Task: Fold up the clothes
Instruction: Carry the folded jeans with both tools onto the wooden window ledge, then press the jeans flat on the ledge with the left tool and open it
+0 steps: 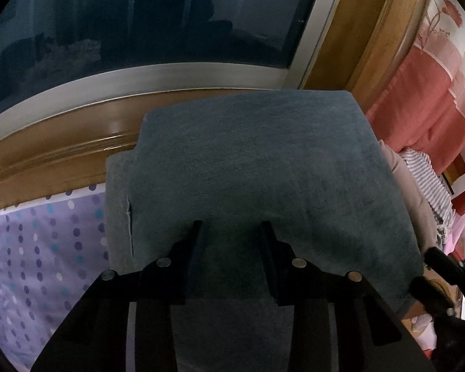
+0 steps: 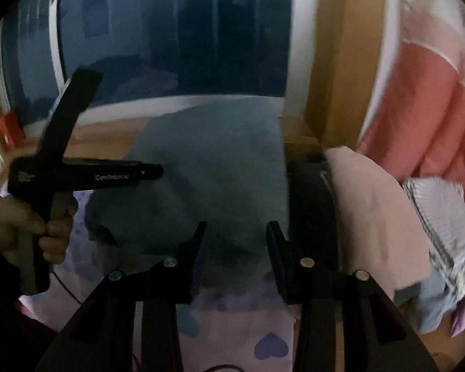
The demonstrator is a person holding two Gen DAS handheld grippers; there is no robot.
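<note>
A folded blue-grey garment (image 1: 257, 167) lies flat on a lilac dotted bedsheet (image 1: 40, 248), its far edge near the wooden window sill. My left gripper (image 1: 231, 226) hovers over its near part, jaws partly apart and no cloth pinched between them. The right wrist view is blurred and shows the same garment (image 2: 207, 167). My right gripper (image 2: 236, 226) stands open at the garment's near edge, with bedsheet (image 2: 232, 325) showing under the gap. A hand (image 2: 31, 226) holds the left gripper (image 2: 158, 171), which points across the garment's left side.
Right of the garment stands a row of folded clothes: a dark one (image 2: 313, 201), a pale pink one (image 2: 372, 204) and a striped one (image 2: 434, 204). A red and pink curtain (image 2: 434, 93) hangs behind them. A dark window (image 1: 139, 15) and wooden sill (image 1: 62, 142) bound the far side.
</note>
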